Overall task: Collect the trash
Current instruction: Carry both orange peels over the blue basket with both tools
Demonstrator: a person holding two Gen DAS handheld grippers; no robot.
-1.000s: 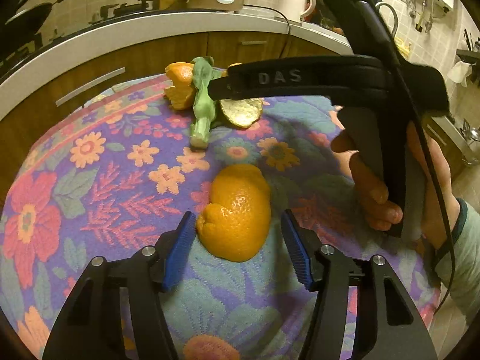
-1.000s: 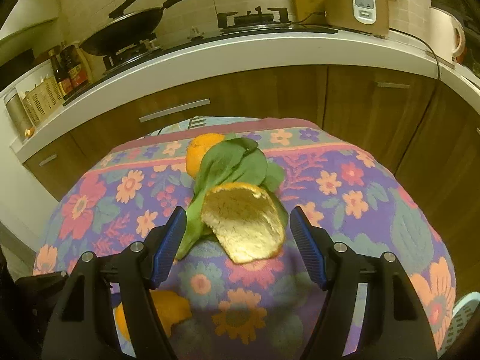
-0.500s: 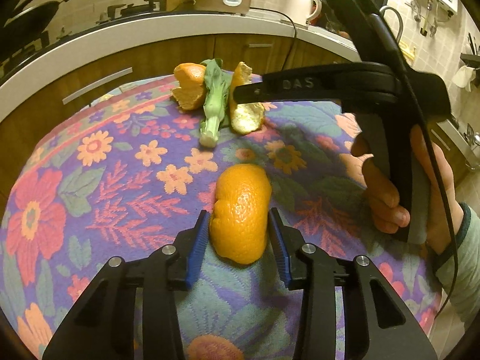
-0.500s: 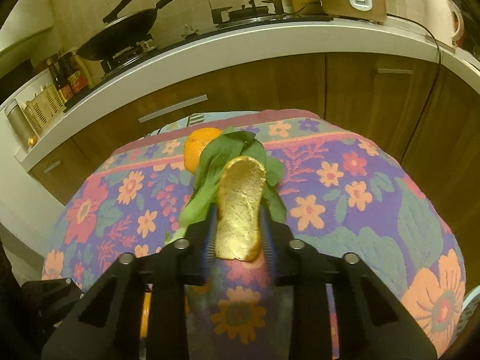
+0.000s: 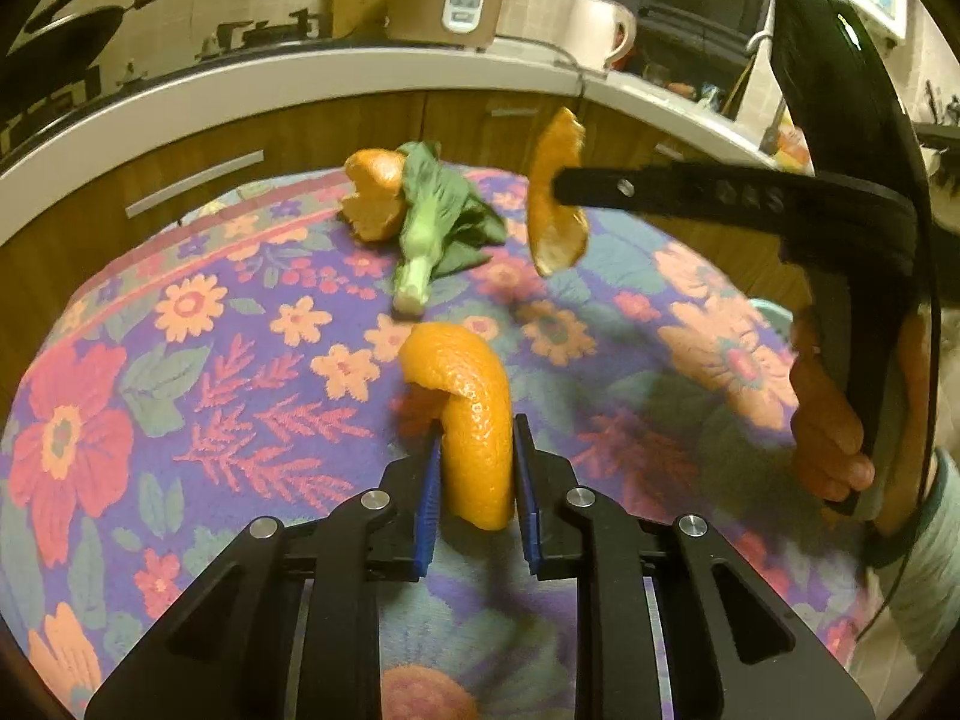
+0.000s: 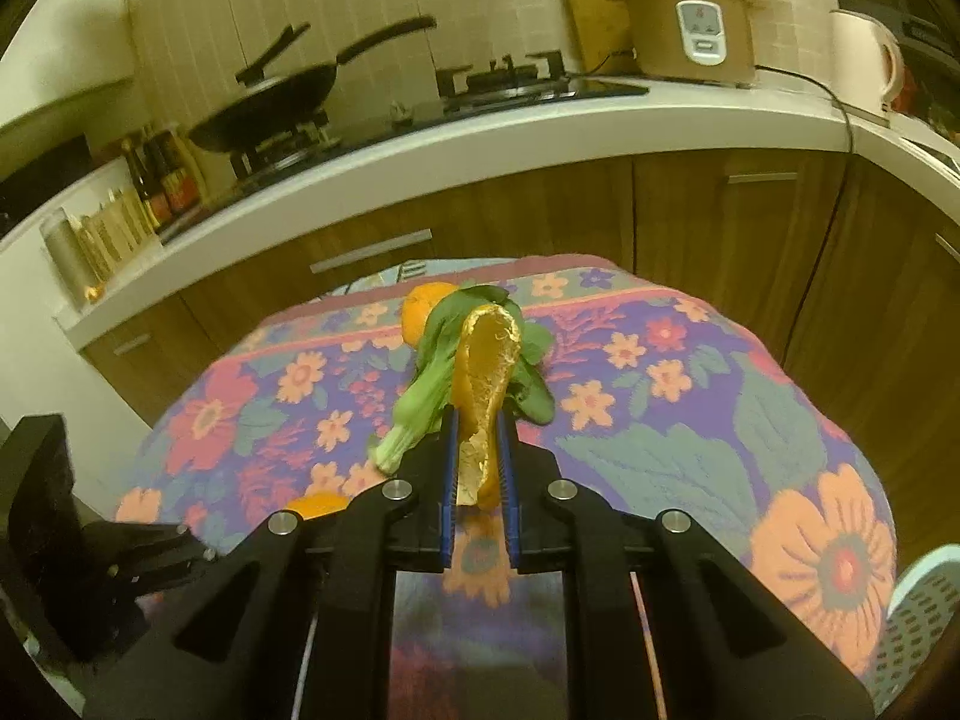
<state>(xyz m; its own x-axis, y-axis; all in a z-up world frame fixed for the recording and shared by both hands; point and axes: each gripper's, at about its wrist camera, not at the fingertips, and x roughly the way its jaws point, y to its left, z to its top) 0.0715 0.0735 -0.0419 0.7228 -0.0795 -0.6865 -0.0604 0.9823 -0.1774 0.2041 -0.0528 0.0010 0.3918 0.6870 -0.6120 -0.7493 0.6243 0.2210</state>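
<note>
A curled orange peel (image 5: 462,372) rests on the flowered tablecloth (image 5: 180,360), and my left gripper (image 5: 474,450) is closing on it with both blue pads against its sides. My right gripper (image 6: 478,420) is closing on a second orange peel (image 6: 489,348), pinched upright between its pads. In the left wrist view that second peel (image 5: 552,234) hangs above the cloth in the right gripper (image 5: 561,186). Behind lie a green bok choy stalk (image 5: 432,222) and a third orange peel (image 5: 372,192) touching it.
A person's hand (image 5: 828,420) holds the right gripper's handle at the table's right side. Wooden cabinets (image 6: 540,210) under a white counter stand close behind the table. A pale blue perforated thing (image 6: 918,600) shows at the lower right edge.
Both grippers went from wide open to pinching their peels, folding them narrow. The right gripper has lifted its peel off the cloth, away from the bok choy.
</note>
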